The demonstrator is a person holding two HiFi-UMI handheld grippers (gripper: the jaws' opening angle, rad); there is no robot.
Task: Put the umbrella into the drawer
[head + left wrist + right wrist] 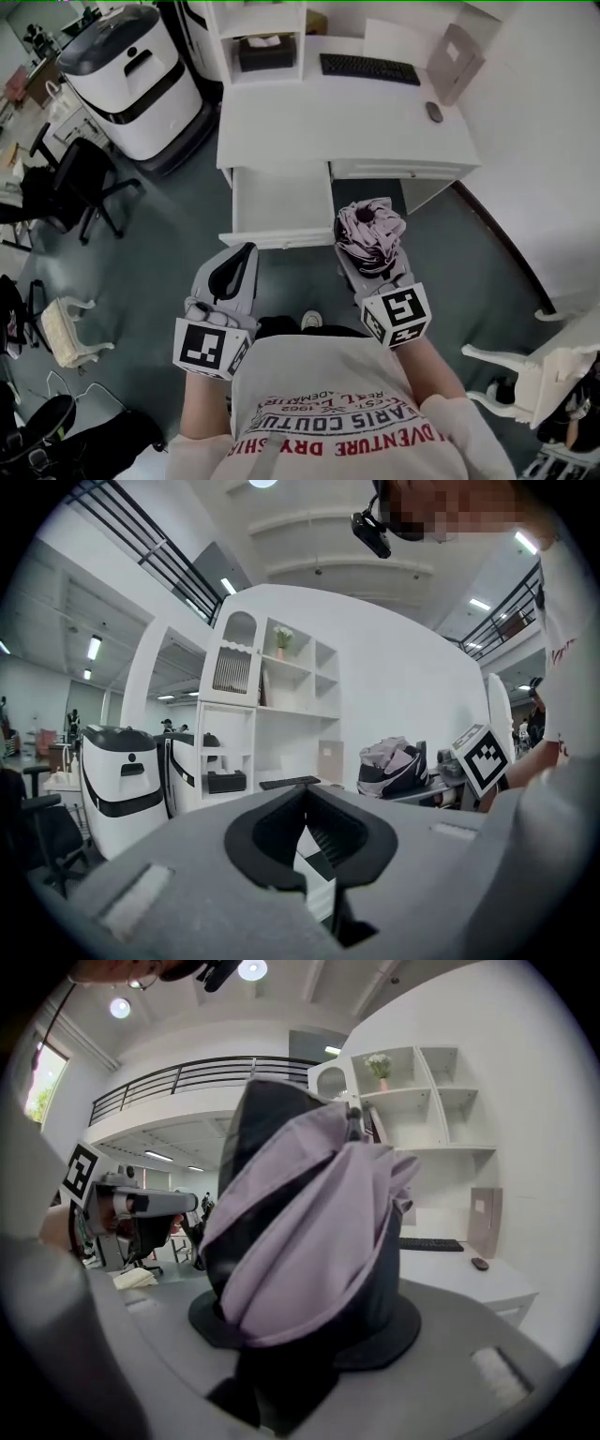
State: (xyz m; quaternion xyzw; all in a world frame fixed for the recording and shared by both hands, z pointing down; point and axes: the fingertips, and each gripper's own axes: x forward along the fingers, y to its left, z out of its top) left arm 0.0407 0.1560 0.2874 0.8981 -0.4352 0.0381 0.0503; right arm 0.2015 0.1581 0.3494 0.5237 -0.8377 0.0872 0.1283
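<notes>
Now: right gripper (pixel 373 258) clamped on folded umbrella (pixel 369 230), long axis pointing ahead; open drawer (pixel 281 199) lies just ahead-left; left gripper (pixel 242 261) closed, empty

Cream short-sleeved T-shirt (pixel 328 394), rows of red lettering across chest. Toe of white shoe (pixel 312 320) just past shirt hem. Small black camera (pixel 372 532) worn at head.

Left gripper (pixel 242 258): pale grey moulded shell, black pads (pixel 366 836) with ribbed inner faces and curved outline. White cube (pixel 208 347) at rear, black square markers on each face. Pale rough strips (pixel 131 899) set into shell either side of jaws.

Right gripper (pixel 370 262): same grey shell, black pads, own marker cube (pixel 398 314).
</notes>
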